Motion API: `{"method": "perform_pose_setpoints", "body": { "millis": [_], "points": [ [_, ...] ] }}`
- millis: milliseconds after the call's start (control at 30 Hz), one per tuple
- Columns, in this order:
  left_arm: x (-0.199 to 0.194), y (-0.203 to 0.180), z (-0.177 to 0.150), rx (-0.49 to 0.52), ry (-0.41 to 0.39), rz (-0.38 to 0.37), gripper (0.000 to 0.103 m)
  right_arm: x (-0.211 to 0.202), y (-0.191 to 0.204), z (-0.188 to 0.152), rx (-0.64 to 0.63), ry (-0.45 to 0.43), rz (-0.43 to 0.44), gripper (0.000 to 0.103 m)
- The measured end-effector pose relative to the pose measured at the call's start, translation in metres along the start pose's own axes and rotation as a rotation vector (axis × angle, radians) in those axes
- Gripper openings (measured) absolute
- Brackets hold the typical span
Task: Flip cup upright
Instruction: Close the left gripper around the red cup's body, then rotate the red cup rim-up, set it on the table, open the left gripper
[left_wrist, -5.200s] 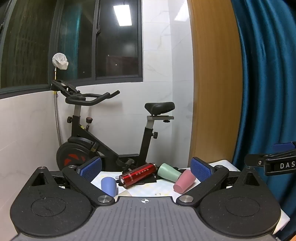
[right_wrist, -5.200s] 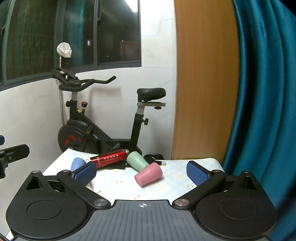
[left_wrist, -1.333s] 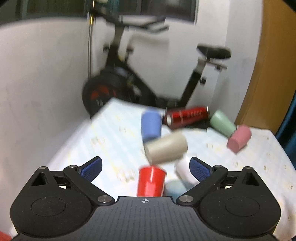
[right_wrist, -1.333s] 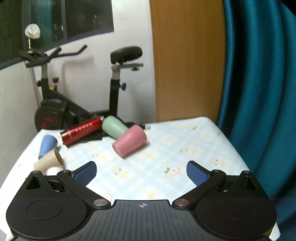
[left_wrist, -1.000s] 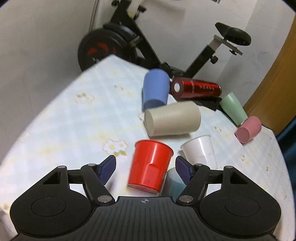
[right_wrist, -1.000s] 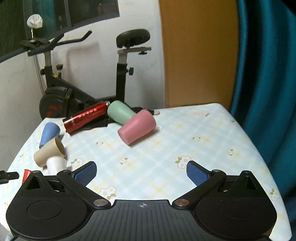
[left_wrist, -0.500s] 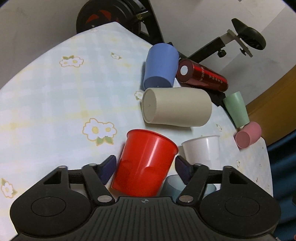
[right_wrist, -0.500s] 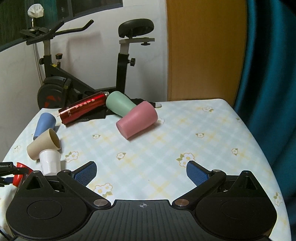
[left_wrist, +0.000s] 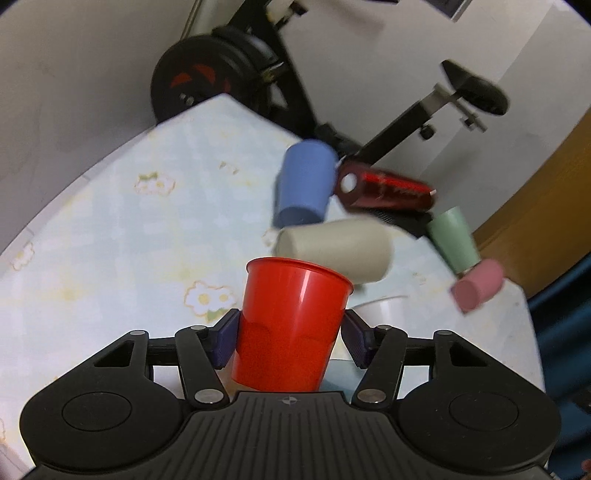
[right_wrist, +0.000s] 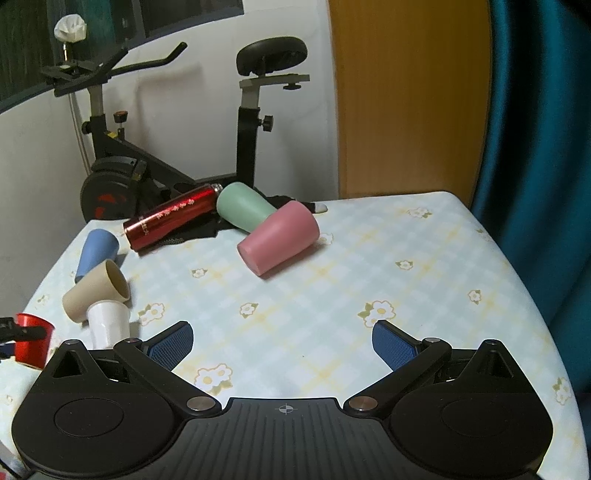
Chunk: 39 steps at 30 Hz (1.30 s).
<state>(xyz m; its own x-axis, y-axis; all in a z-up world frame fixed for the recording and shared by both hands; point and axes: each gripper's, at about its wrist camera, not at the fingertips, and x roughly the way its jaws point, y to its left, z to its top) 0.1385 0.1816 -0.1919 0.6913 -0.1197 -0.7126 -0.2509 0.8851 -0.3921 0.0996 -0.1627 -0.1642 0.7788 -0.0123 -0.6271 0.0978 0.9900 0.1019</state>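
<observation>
A red plastic cup stands rim-up between the blue pads of my left gripper, which is shut on its sides. The same red cup shows at the far left edge of the right wrist view, with the left gripper's finger across it. My right gripper is open and empty above the flowered tablecloth. A beige cup, a blue cup, a green cup and a pink cup lie on their sides.
A white cup stands rim-down next to the beige cup. A red metal bottle lies at the back on a black cloth. An exercise bike stands behind the table. A teal curtain hangs on the right.
My left gripper has closed onto the red cup and tilted up, so the cup now sits upright between the pads. The right gripper has barely moved.
</observation>
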Motion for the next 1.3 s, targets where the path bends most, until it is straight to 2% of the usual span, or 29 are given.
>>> {"method": "perform_pose_setpoints", "body": {
  "millis": [167,267,467,700,767,967,1100,1167,1300],
  "points": [
    [-0.027,-0.041,-0.003,0.074,-0.022,-0.058,0.062,-0.008,-0.01,-0.002,0.025,-0.013,-0.002,0.103],
    [-0.021,-0.074,-0.016,0.11,0.017,-0.126,0.062,-0.012,-0.02,-0.005,0.037,-0.016,-0.017,0.103],
    [0.033,-0.144,-0.056,0.145,0.137,-0.241,0.062,-0.021,-0.047,-0.01,0.048,-0.022,-0.076,0.103],
    [0.109,-0.21,-0.089,0.148,0.245,-0.284,0.062,-0.028,-0.086,-0.017,0.06,-0.008,-0.17,0.103],
    [0.121,-0.22,-0.096,0.161,0.259,-0.298,0.062,-0.029,-0.097,-0.019,0.075,-0.002,-0.19,0.103],
    [0.146,-0.252,-0.114,0.231,0.269,-0.28,0.062,-0.022,-0.118,-0.025,0.108,0.014,-0.222,0.103],
    [0.15,-0.252,-0.116,0.268,0.265,-0.294,0.063,-0.014,-0.116,-0.026,0.109,0.029,-0.215,0.103],
    [0.15,-0.249,-0.115,0.274,0.283,-0.295,0.074,-0.011,-0.114,-0.026,0.108,0.033,-0.206,0.103],
    [0.141,-0.237,-0.106,0.26,0.277,-0.296,0.078,-0.013,-0.108,-0.024,0.102,0.036,-0.184,0.103]
  ]
}}
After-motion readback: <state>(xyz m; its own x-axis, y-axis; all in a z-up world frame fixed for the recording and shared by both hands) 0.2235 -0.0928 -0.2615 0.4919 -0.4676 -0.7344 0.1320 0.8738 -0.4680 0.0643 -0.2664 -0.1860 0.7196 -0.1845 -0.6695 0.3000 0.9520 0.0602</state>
